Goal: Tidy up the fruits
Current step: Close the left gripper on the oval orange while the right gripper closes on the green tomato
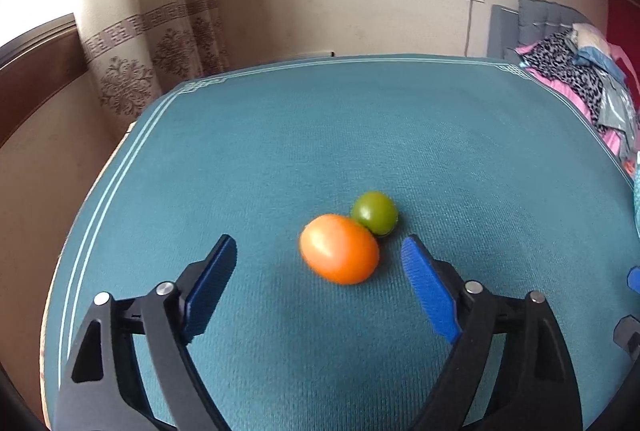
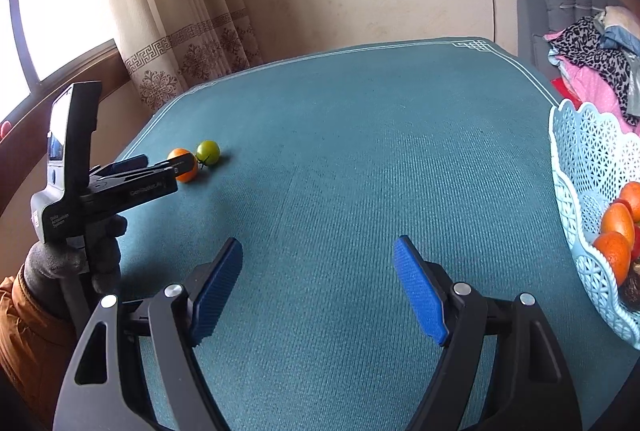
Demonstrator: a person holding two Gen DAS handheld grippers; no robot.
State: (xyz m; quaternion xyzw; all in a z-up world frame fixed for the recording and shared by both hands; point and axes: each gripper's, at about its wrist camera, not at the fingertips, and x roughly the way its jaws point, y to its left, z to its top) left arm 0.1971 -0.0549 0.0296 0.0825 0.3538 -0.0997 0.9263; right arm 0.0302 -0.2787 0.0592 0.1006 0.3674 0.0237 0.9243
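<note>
Fruit pickup: orange one lined up, green one crowding it

Left wrist view: my left claw [image 1: 318,251] is spread wide w/ nothing gripped. The orange fruit [image 1: 339,249] lies on the teal surface [image 1: 460,151] just ahead of the tips, roughly centred btwn them but a bit nearer the right pad [image 1: 428,287]. Neither pad touches it. The green fruit [image 1: 375,212] sits right behind, touching the orange one or as good as. Fruit looks slightly blurred, so exact contact is hard to call.

Right wrist view: my right claw [image 2: 318,251] is also wide open, empty, hanging over bare cloth w/ no fruit near it. Off to the left I see the left claw [image 2: 160,165] reaching at the orange fruit [image 2: 183,164], w/ the green fruit [image 2: 207,152] just beside it. The pale blue lattice basket [image 2: 580,151] stands at the right edge w/ several orange fruits already inside, well apart from the two loose ones.

Risks, as I judge them: fruit is round and smooth, so closing off-centre could squirt it fwd. The right pad could clip the green one and send it rolling toward the surface edge, which isn't far on that side. Too hard a squeeze may bruise it, if it's soft. Long carry to the basket = chance of a drop if grip is shallow.
</note>
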